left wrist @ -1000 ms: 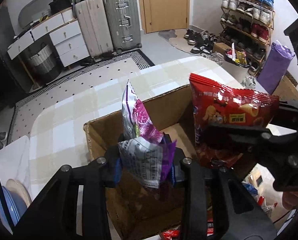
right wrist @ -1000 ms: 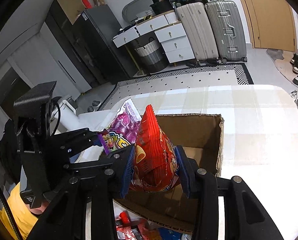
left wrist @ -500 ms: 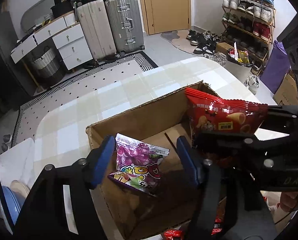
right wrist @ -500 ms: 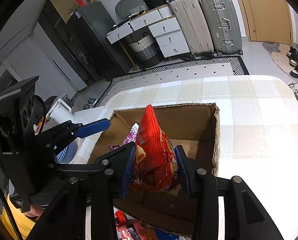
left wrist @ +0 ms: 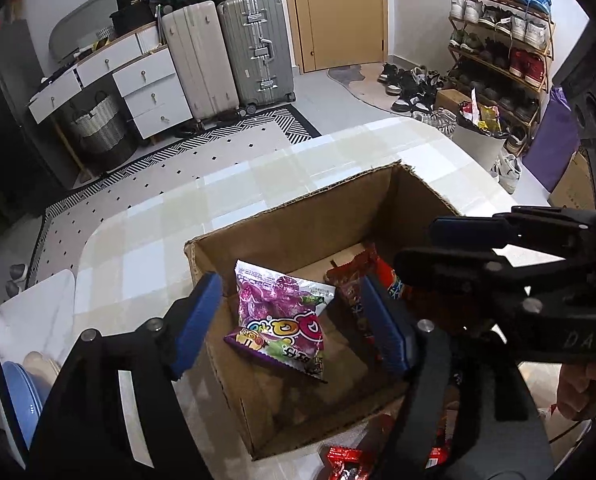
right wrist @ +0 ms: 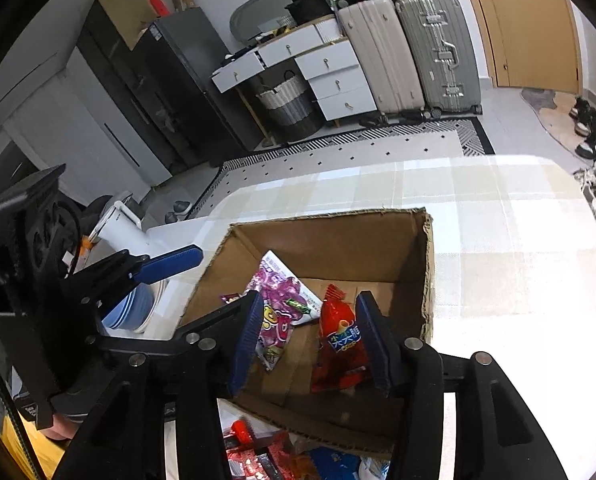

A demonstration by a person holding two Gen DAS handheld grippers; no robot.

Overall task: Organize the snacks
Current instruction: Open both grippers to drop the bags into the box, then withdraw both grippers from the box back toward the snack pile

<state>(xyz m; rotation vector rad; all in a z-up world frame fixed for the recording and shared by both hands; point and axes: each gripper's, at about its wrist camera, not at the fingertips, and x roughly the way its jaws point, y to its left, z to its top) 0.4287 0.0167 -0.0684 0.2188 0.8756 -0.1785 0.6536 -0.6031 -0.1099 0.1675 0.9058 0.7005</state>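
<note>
- With both bags lying in the box [right wrist: 427,264], lift straight up, clear of its walls.
- Left gripper [left wrist: 294,320]: released, above purple bag [left wrist: 284,320].
- Right gripper [right wrist: 309,338]: released, over red bag [right wrist: 339,344].

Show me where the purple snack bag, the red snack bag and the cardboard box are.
purple snack bag [left wrist: 282,320]: left wrist view, middle of its printed front.
red snack bag [right wrist: 339,344]: right wrist view, middle of the bag.
cardboard box [right wrist: 329,240]: right wrist view, inner far wall.

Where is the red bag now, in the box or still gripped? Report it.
In the box. The red bag lies on the box floor beside the purple bag; the right tongs are open around it.
</note>
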